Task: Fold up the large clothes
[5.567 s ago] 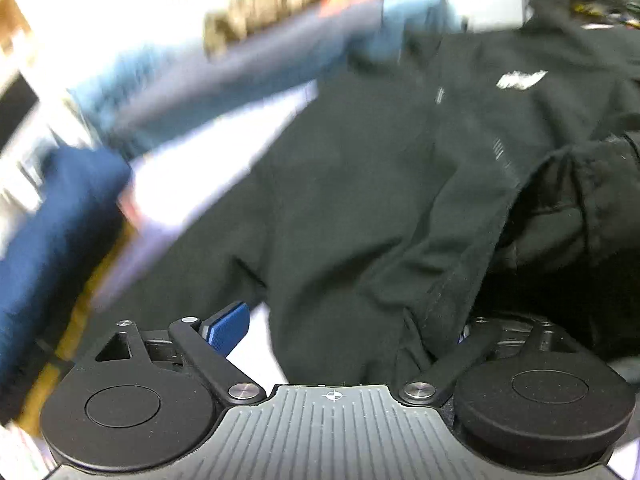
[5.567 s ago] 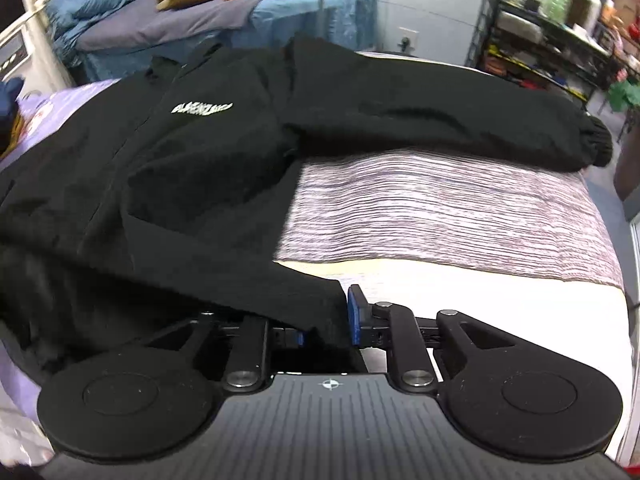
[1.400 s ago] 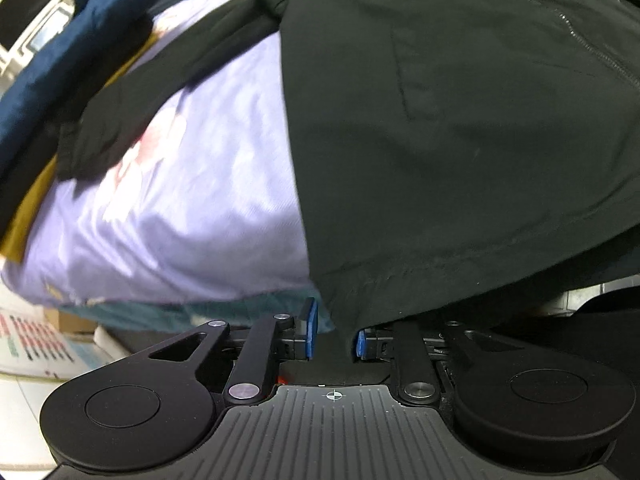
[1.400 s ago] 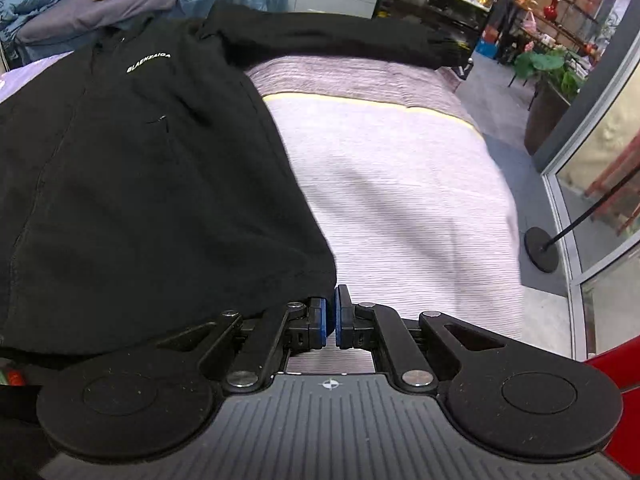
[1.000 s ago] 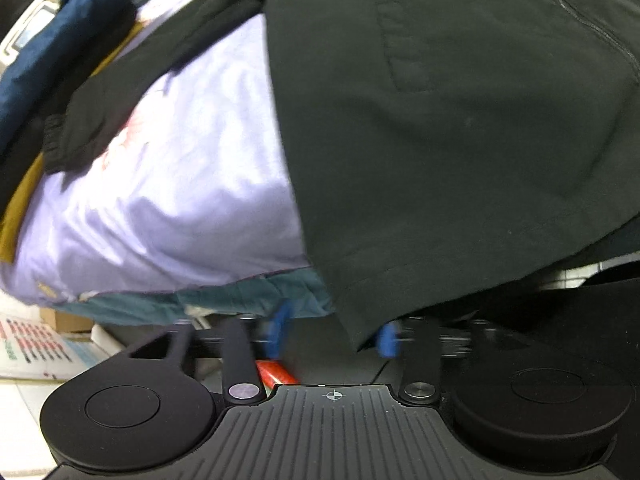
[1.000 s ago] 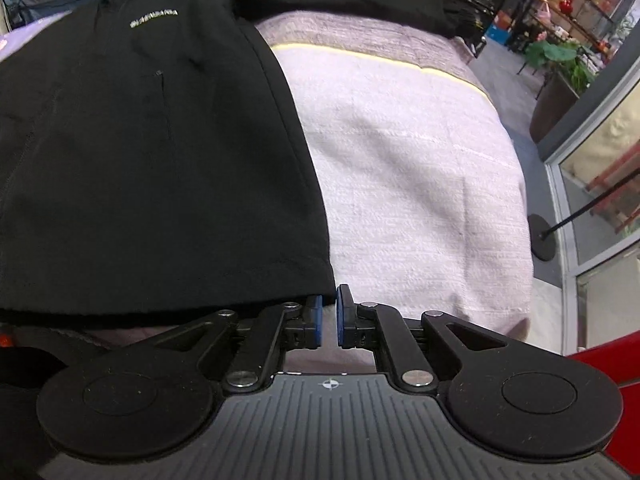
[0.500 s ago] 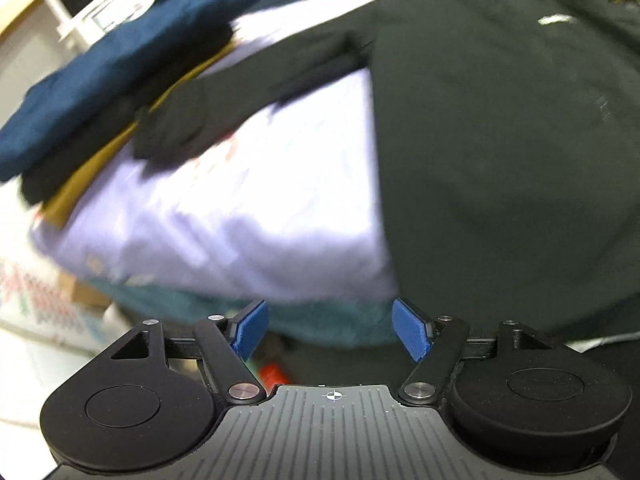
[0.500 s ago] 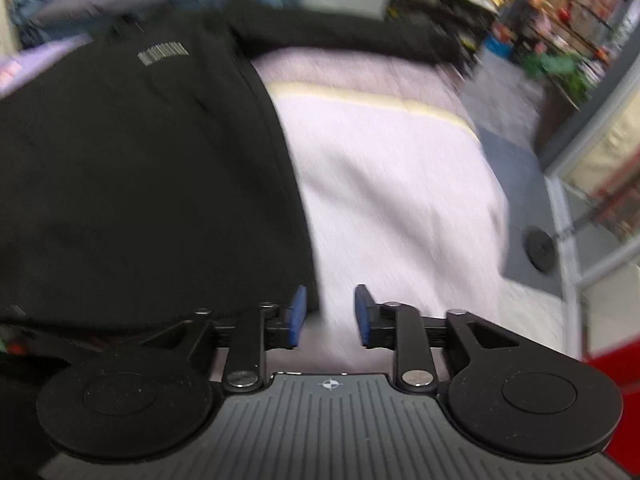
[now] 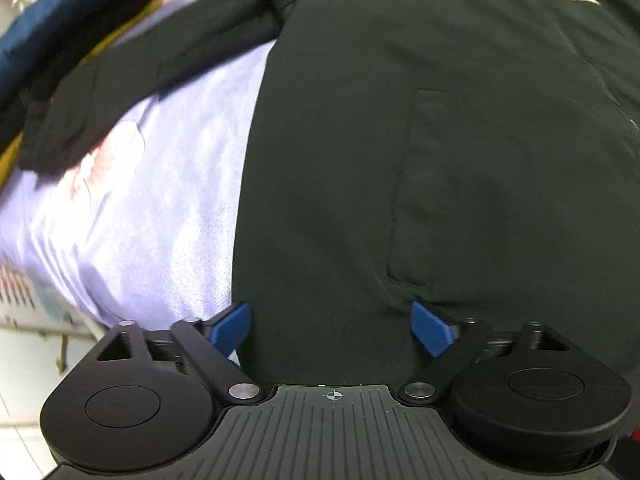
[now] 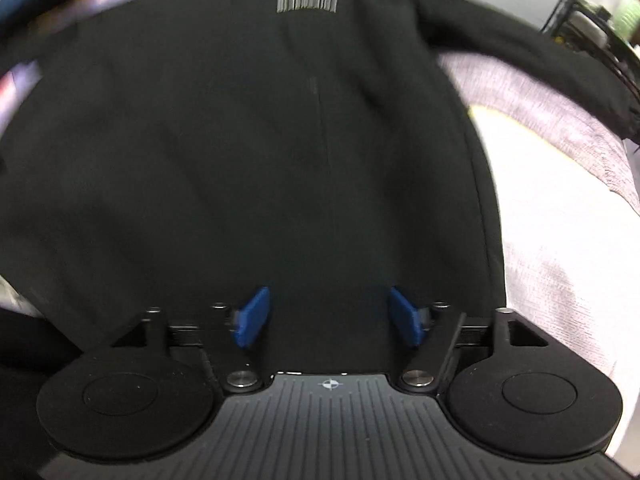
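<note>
A large black jacket (image 9: 420, 128) lies spread flat on the bed, front up, with a white chest logo (image 10: 307, 2). Its left sleeve (image 9: 132, 76) stretches out over the lilac sheet; its right sleeve (image 10: 532, 60) stretches to the right. My left gripper (image 9: 331, 326) is open and empty over the jacket's lower left part near a pocket. My right gripper (image 10: 328, 316) is open and empty over the jacket's lower middle. Both views are blurred.
A lilac sheet (image 9: 132, 208) covers the bed's left side and a striped pale blanket (image 10: 560, 208) the right. Dark blue and mustard clothes (image 9: 60, 12) are piled at the far left. The bed's near edge and the floor (image 9: 24, 360) show at lower left.
Both grippers let go of the jacket's hem and opened wide. Both have moved forward over the spread jacket, the right one swinging left toward its middle.
</note>
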Action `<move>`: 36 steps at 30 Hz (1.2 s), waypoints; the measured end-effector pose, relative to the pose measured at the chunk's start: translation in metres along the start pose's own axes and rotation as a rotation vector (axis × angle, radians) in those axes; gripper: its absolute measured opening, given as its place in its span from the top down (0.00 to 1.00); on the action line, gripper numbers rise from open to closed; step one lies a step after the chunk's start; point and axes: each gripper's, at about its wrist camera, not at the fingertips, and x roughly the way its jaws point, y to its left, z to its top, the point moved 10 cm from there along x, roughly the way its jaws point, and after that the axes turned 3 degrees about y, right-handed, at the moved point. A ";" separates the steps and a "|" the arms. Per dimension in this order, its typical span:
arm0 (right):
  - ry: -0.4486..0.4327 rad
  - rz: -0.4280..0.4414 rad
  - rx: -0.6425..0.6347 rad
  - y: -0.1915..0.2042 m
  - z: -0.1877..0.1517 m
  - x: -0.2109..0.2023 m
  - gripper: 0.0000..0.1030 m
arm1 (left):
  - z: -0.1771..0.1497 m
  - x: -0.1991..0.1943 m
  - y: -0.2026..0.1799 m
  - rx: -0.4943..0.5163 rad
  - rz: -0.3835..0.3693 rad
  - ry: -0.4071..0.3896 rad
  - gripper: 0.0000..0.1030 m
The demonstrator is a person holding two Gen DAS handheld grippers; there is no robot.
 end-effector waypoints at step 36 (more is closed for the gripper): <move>0.294 -0.071 0.295 -0.020 0.019 0.014 0.01 | 0.007 0.008 0.034 -0.062 -0.176 0.146 0.00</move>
